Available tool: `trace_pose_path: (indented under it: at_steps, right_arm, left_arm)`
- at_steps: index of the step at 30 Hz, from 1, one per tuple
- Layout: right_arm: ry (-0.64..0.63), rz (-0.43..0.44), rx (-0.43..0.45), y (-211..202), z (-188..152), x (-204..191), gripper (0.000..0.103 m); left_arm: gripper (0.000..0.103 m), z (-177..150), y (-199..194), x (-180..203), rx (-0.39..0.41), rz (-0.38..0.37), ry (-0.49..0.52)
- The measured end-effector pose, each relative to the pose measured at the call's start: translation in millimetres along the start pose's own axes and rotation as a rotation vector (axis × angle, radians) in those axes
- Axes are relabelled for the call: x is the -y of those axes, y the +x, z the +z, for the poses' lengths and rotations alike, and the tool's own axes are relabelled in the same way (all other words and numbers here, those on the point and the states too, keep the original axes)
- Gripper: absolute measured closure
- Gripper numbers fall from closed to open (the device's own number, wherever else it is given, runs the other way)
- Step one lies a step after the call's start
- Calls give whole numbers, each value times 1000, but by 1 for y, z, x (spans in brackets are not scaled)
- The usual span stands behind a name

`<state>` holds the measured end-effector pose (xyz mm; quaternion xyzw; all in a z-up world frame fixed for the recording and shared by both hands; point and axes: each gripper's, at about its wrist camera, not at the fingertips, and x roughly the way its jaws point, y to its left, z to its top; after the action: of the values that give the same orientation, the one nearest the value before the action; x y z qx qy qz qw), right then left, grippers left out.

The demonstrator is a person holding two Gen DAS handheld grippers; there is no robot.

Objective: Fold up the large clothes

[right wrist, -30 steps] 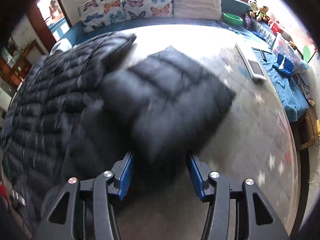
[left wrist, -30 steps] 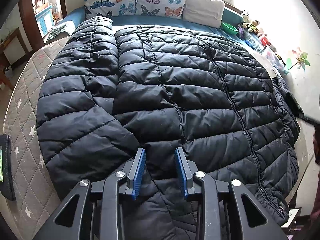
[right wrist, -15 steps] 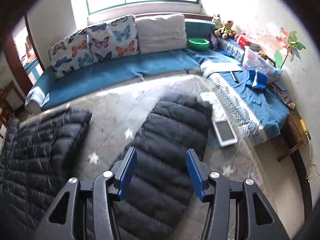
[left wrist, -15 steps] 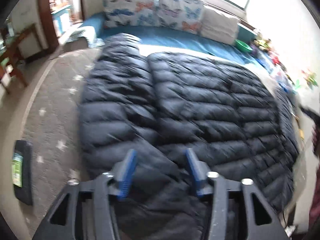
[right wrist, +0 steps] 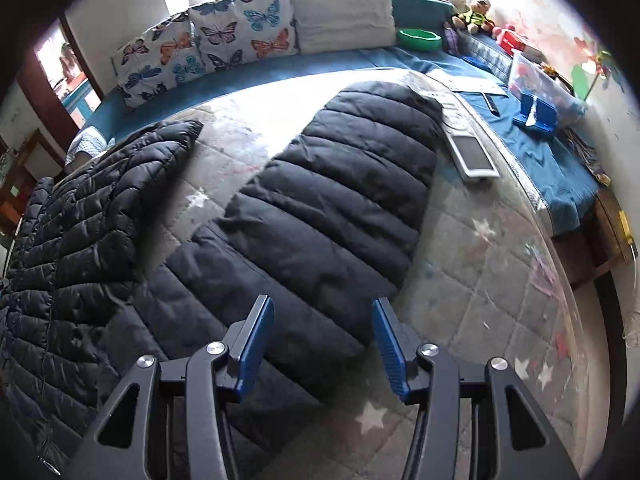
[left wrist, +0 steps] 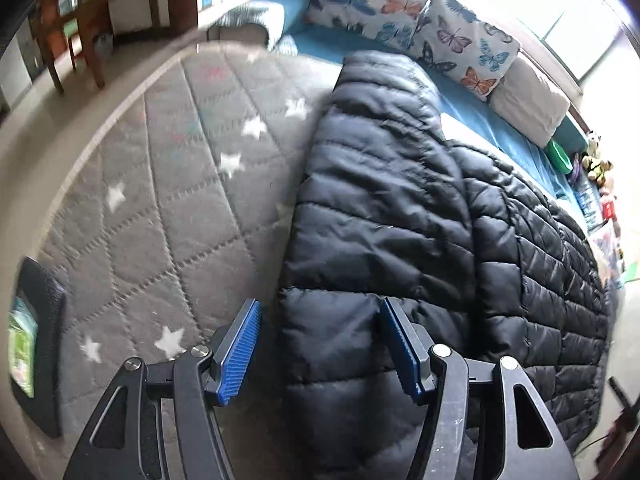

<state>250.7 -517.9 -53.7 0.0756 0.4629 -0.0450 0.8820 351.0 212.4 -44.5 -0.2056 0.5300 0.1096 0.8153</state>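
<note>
A large black puffer jacket (left wrist: 400, 216) lies spread on a grey quilted mat with white stars (left wrist: 160, 200). One sleeve is folded over its left side in the left wrist view. My left gripper (left wrist: 320, 308) hovers over the jacket's near left edge. Its jaws are opening, and the padded edge sits between the blue pads without being pressed. In the right wrist view the other sleeve (right wrist: 332, 200) lies stretched flat on the mat, away from the jacket's body (right wrist: 72, 240). My right gripper (right wrist: 322, 304) stands open just above the sleeve's near part.
Butterfly pillows (right wrist: 208, 48) and a white pillow (right wrist: 340, 16) line the blue bench at the back. A white flat device (right wrist: 472, 148) lies right of the sleeve. A green bowl (right wrist: 420, 38), toys and a clear box stand far right. A dark device (left wrist: 36, 352) lies at the mat's left edge.
My left gripper has slid left from the jacket's hem to its left edge, and its jaws have widened. The right view has swung, and the sleeve now lies flat and stretched out.
</note>
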Motion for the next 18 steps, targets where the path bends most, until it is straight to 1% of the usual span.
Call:
trace_pose_path:
  at_steps: [1,2,3,4,5,6,8,9,10,11,12,13,16,17,18]
  right_arm:
    - [12,1,1,-1,-2,1,47]
    - [23,8,0,-2,-3,2,47]
    - [30,15,-4,-1,-3,3,47]
    - [41,20,-10,1,-5,4,47]
    - [49,17,-17,2,-6,4,47]
    - [48,12,-21,3,-7,4,47]
    - [50,7,-24,5,-8,2,47]
    - [54,6,-24,5,-8,2,47]
    - [66,3,-28,5,-9,3,47]
    - [77,18,-27,4,-9,5,47]
    - [96,32,-25,4,-9,10,47]
    - [113,35,-21,4,-9,14,47]
    - [157,38,-18,10,-7,28,47]
    - [181,44,-17,13,-7,35,47]
    - [193,48,-16,15,-6,39,47]
  left_arm:
    - [35,1,3,-6,-3,-18,-28]
    - [35,1,7,-13,-4,-61,-57]
    - [40,1,10,-18,0,-109,-70]
    - [50,0,12,-19,8,-147,-67]
    - [80,-1,13,-18,21,-175,-48]
    - [84,-2,11,-16,40,-175,-13]
    - [92,-7,-3,-10,97,-106,38]
    - [92,-8,-10,-9,125,-81,51]
    - [92,-9,-25,-11,175,-42,60]
    - [92,-10,-33,-14,198,-15,55]
    - [92,-10,-38,-19,204,13,46]
    - [92,-10,-38,-22,190,39,50]
    - [86,-17,-29,-26,128,96,70]
    - [83,-18,-26,-30,114,100,55]
    - [82,-18,-25,-31,108,98,40]
